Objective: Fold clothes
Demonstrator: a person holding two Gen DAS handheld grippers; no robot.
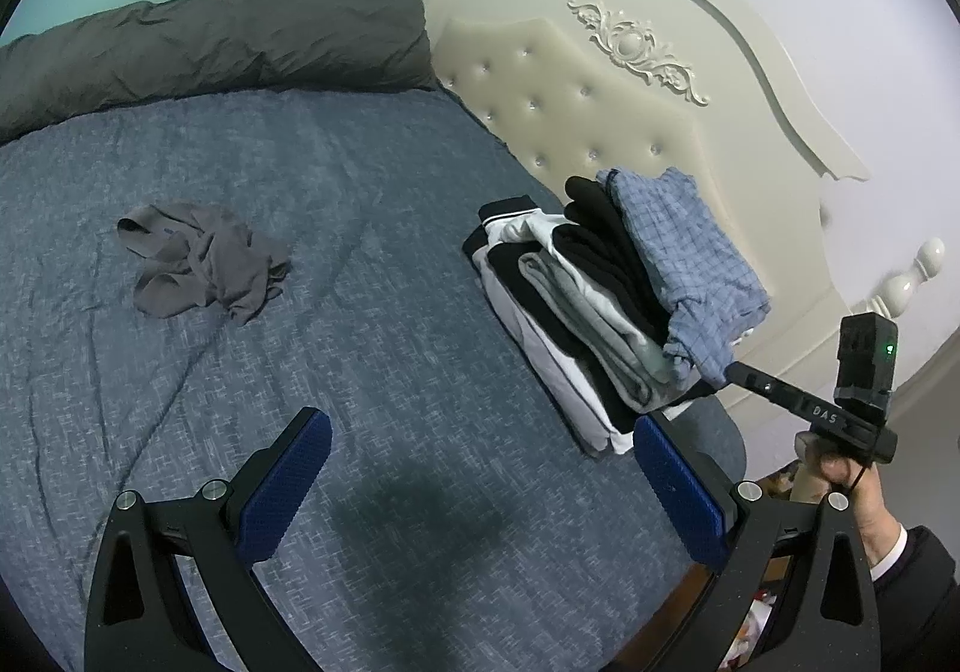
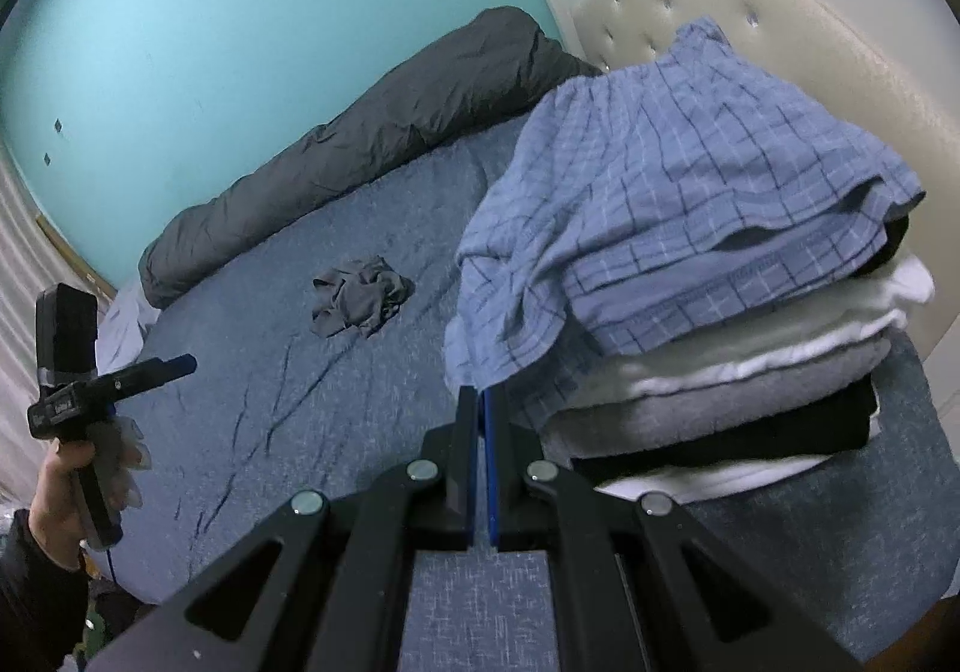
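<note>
A stack of folded clothes (image 1: 576, 306) sits on the blue bed by the headboard, with blue plaid shorts (image 1: 690, 258) on top. In the right wrist view the plaid shorts (image 2: 672, 192) drape over the stack (image 2: 750, 390). My right gripper (image 2: 482, 393) is shut on the shorts' lower corner; it also shows in the left wrist view (image 1: 729, 372). My left gripper (image 1: 480, 450) is open and empty above the bedsheet, left of the stack; it also shows in the right wrist view (image 2: 180, 363). A crumpled grey garment (image 1: 204, 264) lies loose on the bed, also seen in the right wrist view (image 2: 360, 303).
A dark grey duvet roll (image 1: 210, 42) lies along the far side of the bed against the teal wall. The cream tufted headboard (image 1: 600, 90) stands right behind the stack. The blue bedsheet (image 1: 360, 312) stretches between the crumpled garment and the stack.
</note>
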